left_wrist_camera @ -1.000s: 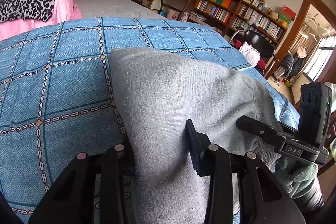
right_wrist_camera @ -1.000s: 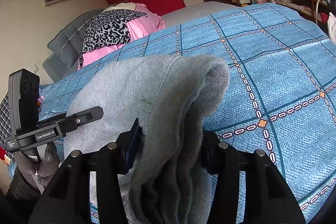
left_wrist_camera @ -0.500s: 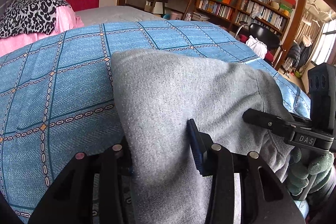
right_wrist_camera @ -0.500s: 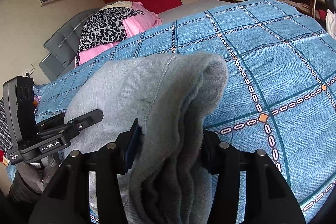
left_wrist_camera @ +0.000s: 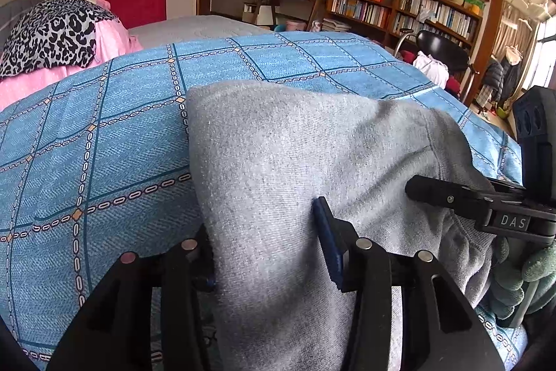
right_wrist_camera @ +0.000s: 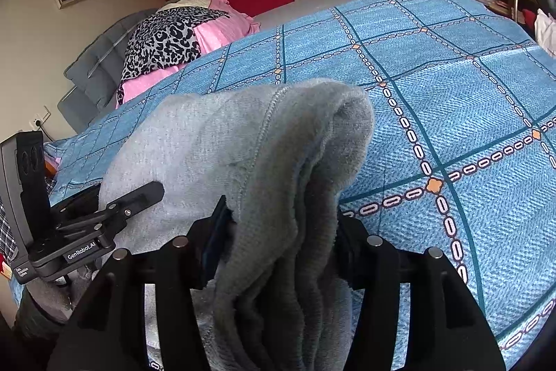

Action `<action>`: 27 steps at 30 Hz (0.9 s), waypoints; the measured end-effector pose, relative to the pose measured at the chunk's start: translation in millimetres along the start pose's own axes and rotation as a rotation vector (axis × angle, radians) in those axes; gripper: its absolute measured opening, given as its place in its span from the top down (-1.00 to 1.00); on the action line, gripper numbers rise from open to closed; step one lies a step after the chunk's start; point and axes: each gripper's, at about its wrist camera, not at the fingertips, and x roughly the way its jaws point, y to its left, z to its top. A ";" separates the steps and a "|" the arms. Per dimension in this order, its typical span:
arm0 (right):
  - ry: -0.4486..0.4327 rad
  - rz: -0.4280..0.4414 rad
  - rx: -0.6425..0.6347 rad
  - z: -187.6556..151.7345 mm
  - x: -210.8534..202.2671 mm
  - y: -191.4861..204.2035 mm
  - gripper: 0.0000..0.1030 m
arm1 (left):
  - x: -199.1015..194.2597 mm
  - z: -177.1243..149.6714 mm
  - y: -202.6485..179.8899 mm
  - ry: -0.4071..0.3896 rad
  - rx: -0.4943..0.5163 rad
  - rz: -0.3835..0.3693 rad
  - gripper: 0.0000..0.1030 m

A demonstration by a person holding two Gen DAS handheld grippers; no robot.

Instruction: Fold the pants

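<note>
The grey sweat pants (left_wrist_camera: 278, 162) are bunched in a thick folded bundle over the blue checked bedspread (left_wrist_camera: 87, 134). My left gripper (left_wrist_camera: 267, 249) is shut on the near edge of the bundle, cloth filling the gap between its fingers. My right gripper (right_wrist_camera: 278, 242) is shut on the other end of the pants (right_wrist_camera: 243, 145), where several layers of folded fabric hang between the fingers. Each gripper shows in the other's view: the right one at the right edge (left_wrist_camera: 486, 207), the left one at the lower left (right_wrist_camera: 87, 225).
A pink quilt with a leopard-print cloth (left_wrist_camera: 52, 33) lies at the bed's head. Bookshelves (left_wrist_camera: 399, 6), a desk and a black chair (left_wrist_camera: 441, 47) stand beyond the bed's far right side. The bedspread (right_wrist_camera: 451, 93) stretches wide to the right.
Both grippers have lowered a little and tilted up with the pants still held, so more of the room shows above the bed. The grip on the cloth is the same.
</note>
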 end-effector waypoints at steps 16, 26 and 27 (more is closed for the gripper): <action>-0.056 0.014 0.031 -4.2 -14.3 -7.4 -0.21 | -16.2 -14.7 0.0 0.000 0.017 0.146 -0.57; -0.100 -0.003 0.032 -27.7 -61.1 -1.2 -0.21 | -49.7 -40.2 -21.6 0.019 0.120 0.195 -0.57; -0.085 -0.034 0.017 -34.8 -64.4 1.6 -0.21 | -51.5 -41.8 -22.4 0.020 0.121 0.194 -0.57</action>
